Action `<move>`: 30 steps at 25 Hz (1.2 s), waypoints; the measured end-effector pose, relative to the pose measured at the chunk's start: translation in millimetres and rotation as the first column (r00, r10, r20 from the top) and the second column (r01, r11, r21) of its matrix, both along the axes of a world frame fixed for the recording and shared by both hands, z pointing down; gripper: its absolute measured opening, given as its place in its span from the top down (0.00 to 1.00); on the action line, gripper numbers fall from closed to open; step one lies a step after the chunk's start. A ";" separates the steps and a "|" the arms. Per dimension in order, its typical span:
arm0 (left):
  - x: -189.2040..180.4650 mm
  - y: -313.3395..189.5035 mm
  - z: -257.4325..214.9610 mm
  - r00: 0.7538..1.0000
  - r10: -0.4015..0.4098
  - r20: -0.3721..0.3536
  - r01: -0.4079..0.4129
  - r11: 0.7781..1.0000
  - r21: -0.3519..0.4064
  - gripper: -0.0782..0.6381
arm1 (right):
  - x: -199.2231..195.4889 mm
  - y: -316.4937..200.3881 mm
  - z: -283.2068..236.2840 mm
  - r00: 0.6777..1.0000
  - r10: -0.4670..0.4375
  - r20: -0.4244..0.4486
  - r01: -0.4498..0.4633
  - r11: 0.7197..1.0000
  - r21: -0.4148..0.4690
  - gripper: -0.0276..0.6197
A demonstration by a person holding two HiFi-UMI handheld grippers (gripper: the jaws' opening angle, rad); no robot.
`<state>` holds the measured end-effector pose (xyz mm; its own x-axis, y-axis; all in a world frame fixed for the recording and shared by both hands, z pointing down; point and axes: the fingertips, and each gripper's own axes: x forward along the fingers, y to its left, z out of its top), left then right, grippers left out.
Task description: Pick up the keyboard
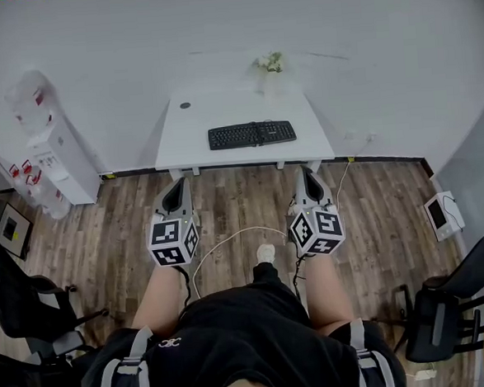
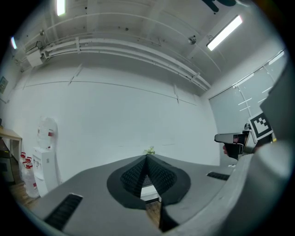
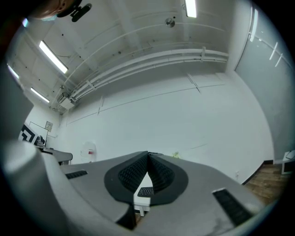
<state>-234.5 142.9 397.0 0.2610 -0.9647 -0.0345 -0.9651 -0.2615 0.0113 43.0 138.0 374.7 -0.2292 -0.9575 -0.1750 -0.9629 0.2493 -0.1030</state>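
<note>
Both left gripper (image 1: 180,184) and right gripper (image 1: 305,174) are hanging empty, fingers pressed together. Spreading them before flanking the far keyboard (image 1: 252,134) is looking wise.

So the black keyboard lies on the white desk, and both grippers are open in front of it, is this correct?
Not quite: the keyboard lies on the white desk, but the left gripper and right gripper are shut, not open. Each gripper view shows its jaws closed together.
</note>
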 end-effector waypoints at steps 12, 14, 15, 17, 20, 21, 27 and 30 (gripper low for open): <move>43.2 -158.1 14.2 0.999 -0.009 0.042 0.011 0.999 -0.033 0.88 | 33.7 -163.2 25.9 0.999 0.010 -0.054 -0.011 1.000 -0.028 0.95; 49.7 -187.3 16.6 0.999 -0.014 0.045 0.016 0.999 -0.045 0.88 | 38.5 -194.0 27.1 0.998 0.003 -0.056 -0.005 0.999 -0.036 0.95; 53.2 -201.4 17.8 0.999 -0.016 0.045 0.018 0.998 -0.053 0.88 | 41.4 -209.1 27.9 0.998 0.000 -0.057 -0.002 0.999 -0.041 0.95; 60.6 -229.3 18.5 0.999 -0.019 0.047 0.022 0.998 -0.065 0.88 | 48.1 -238.6 28.8 0.998 -0.005 -0.055 0.002 0.999 -0.053 0.95; 71.8 -270.3 15.6 0.998 -0.024 0.052 0.028 0.997 -0.073 0.88 | 58.3 -281.0 28.2 0.998 -0.012 -0.064 0.008 0.998 -0.066 0.95; 75.0 -284.1 14.0 0.998 -0.028 0.053 0.031 0.997 -0.074 0.88 | 61.4 -295.2 27.4 0.997 -0.015 -0.072 0.010 0.998 -0.069 0.95; 95.8 -375.9 12.5 0.998 -0.048 0.035 0.051 0.994 -0.095 0.88 | 81.6 -390.3 25.6 0.995 -0.039 -0.091 0.030 0.995 -0.096 0.95; 109.2 -416.7 16.8 0.998 -0.055 0.030 0.058 0.992 -0.115 0.88 | 92.0 -434.9 28.3 0.993 -0.058 -0.100 0.046 0.992 -0.117 0.95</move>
<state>-125.3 -273.8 413.8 0.2051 -0.9751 0.0847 -0.9787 -0.2048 0.0129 135.0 -296.9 403.0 -0.2901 -0.9562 -0.0381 -0.9560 0.2914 -0.0348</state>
